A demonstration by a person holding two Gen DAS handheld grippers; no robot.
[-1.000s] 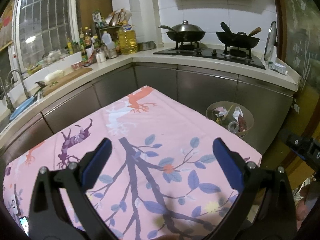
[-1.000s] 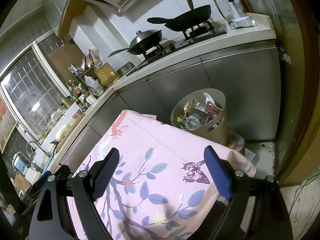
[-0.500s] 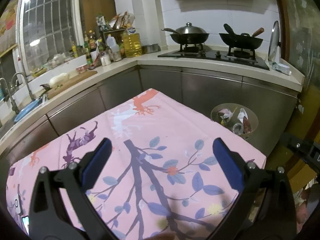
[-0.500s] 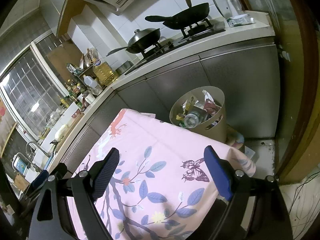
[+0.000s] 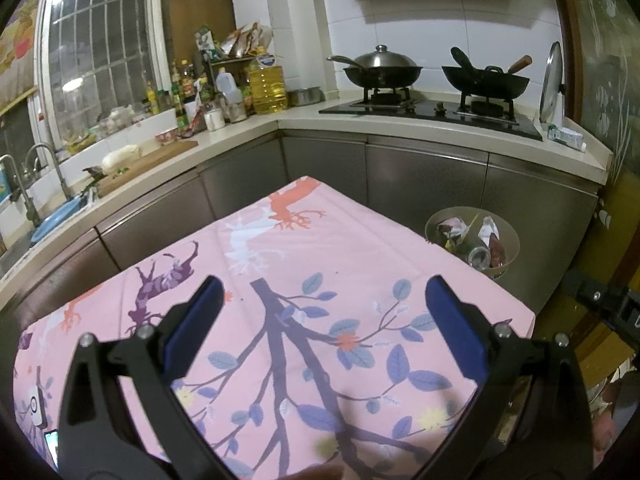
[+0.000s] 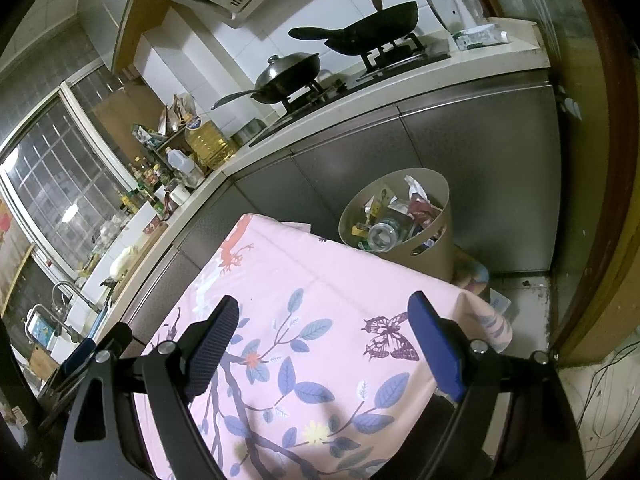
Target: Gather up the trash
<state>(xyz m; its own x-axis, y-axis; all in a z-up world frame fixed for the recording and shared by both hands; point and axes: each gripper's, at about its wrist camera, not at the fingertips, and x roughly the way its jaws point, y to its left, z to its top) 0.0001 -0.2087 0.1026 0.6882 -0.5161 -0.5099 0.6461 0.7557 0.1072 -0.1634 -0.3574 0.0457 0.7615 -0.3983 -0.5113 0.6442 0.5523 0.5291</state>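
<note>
Both grippers spread, empty, above the table.
Left gripper (image 5: 324, 320) and right gripper (image 6: 324, 338) hold jaws wide apart over the pink floral tablecloth (image 5: 280, 264). Beige trash bin (image 6: 420, 248) stands on the floor beyond the table's far right corner, against the steel cabinets (image 6: 480, 168), filled with wrappers and a jar (image 6: 382, 235).

Pink floral cloth (image 5: 280, 280) covers the bench. Behind it an L-shaped counter (image 5: 400, 126) over steel cabinet fronts. 2 woks on the hob: lidded one (image 5: 378, 70) left, black one (image 5: 486, 80) right. Oil jug (image 5: 267, 88) and bottles in the corner, sink tap (image 5: 24, 176) far left.
</note>
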